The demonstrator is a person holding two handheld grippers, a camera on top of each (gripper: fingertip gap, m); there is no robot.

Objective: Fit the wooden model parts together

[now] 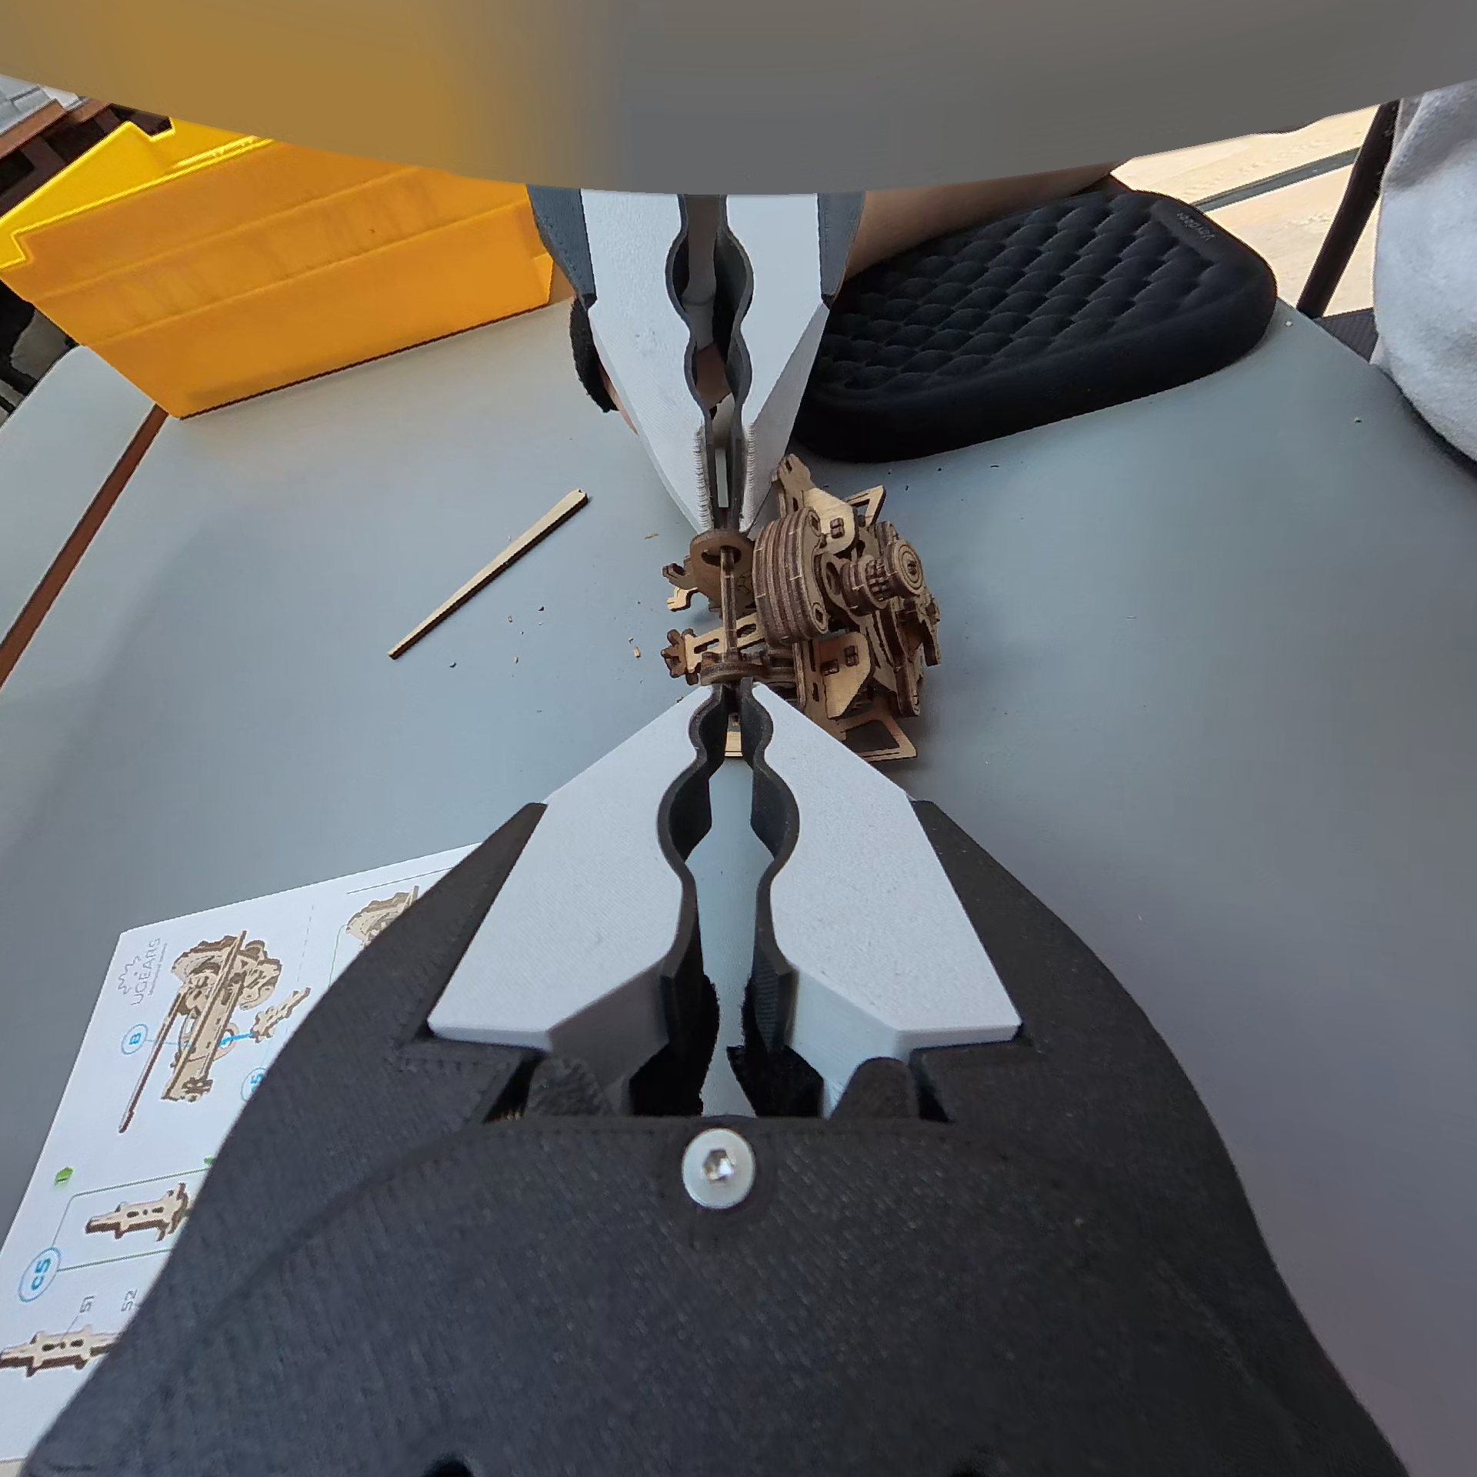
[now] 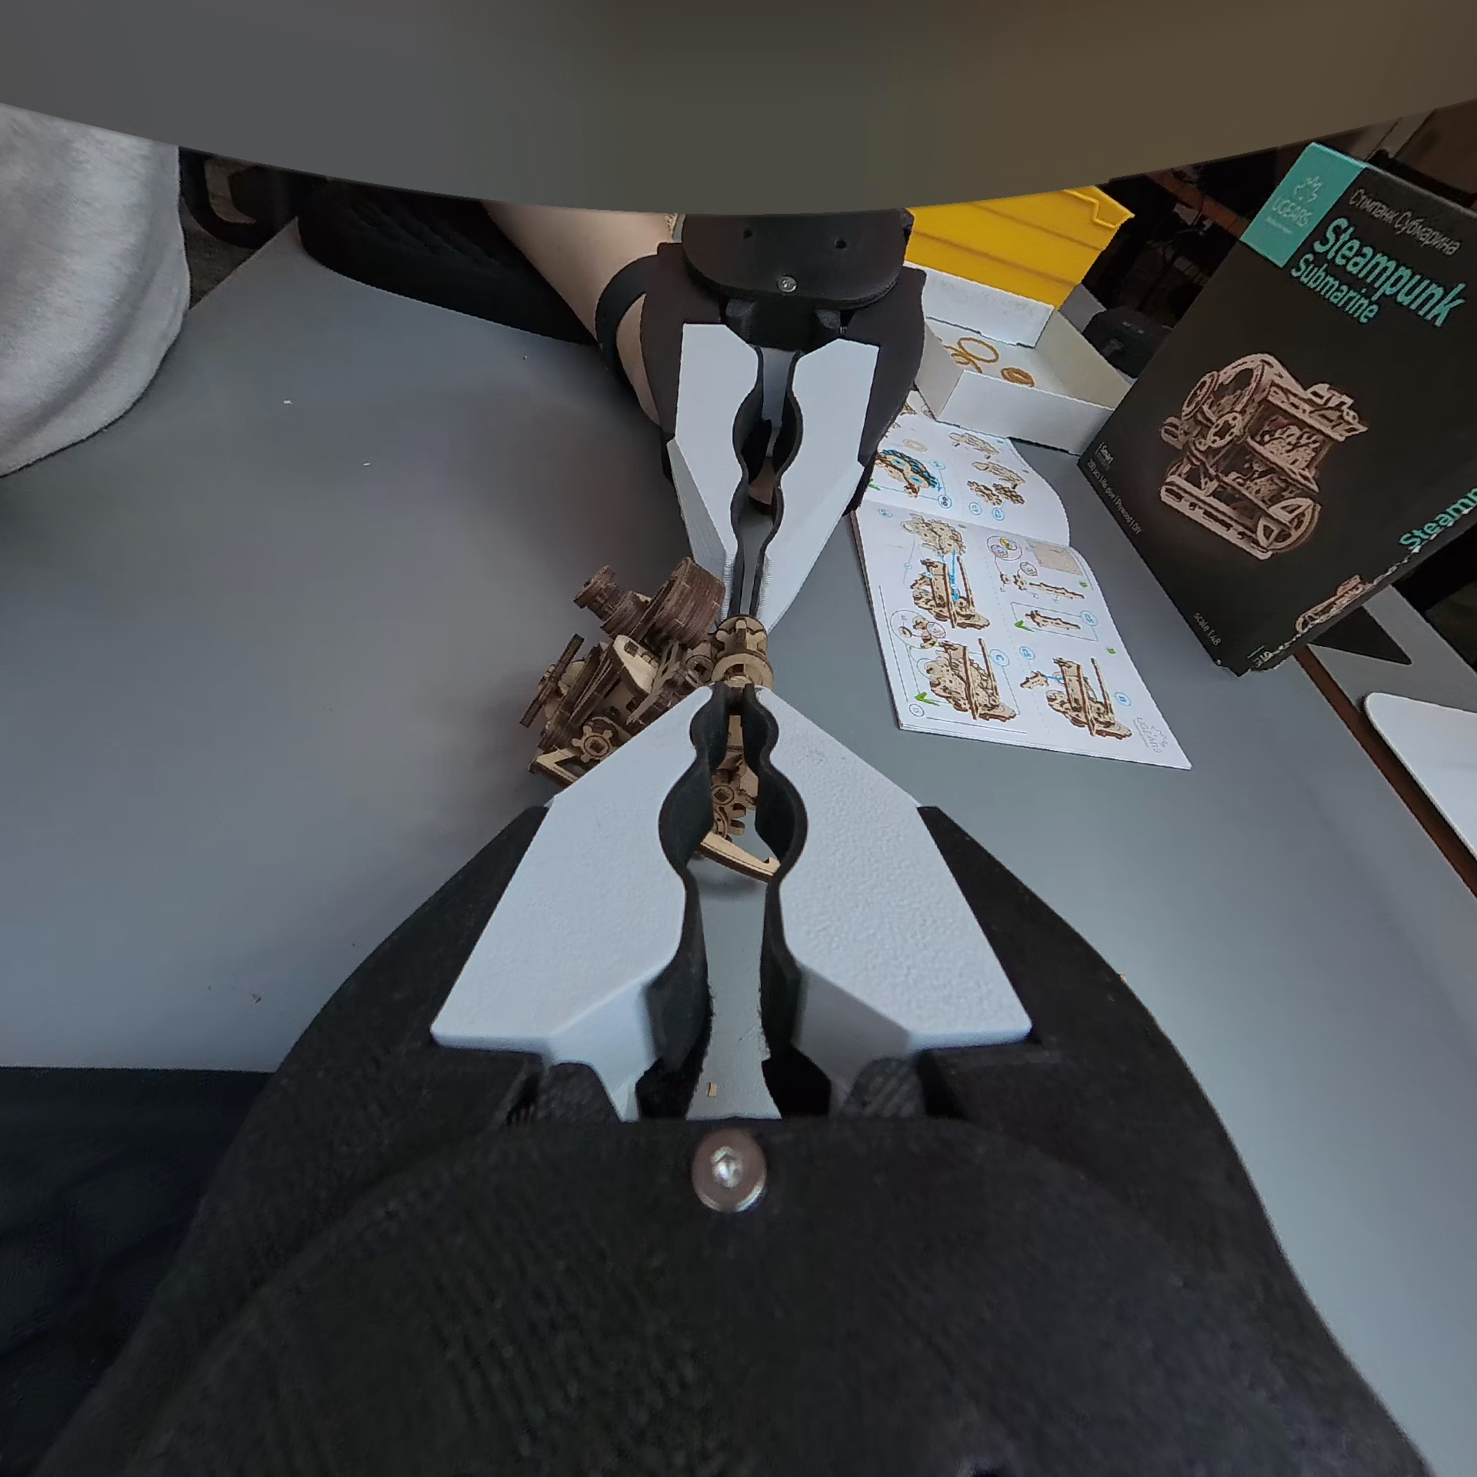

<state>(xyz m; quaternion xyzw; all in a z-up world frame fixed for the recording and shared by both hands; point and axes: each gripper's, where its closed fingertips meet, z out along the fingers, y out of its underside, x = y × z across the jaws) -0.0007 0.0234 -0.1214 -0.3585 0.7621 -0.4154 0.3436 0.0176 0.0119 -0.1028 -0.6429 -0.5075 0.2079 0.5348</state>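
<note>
Wooden part point(image 1: 723, 611) pinched btwn closed left claw point(image 1: 726, 686) & right claw point(image 2: 729, 689).

Grey table point(image 2: 336, 759). Right gripper point(image 2: 731, 694), near, jaws closed on a small wooden spindle part point(image 2: 742, 651); left gripper point(image 2: 747, 611), opposite, tips pinched on the same part's far end. Partly built wooden model point(image 2: 631, 679) lying just left of both tips. Open instruction booklet point(image 2: 1015, 623) to the right. Dark kit box point(image 2: 1311, 416) upright beyond it. White tray point(image 2: 1015, 384) and yellow bin point(image 2: 1015, 232) behind.
</note>
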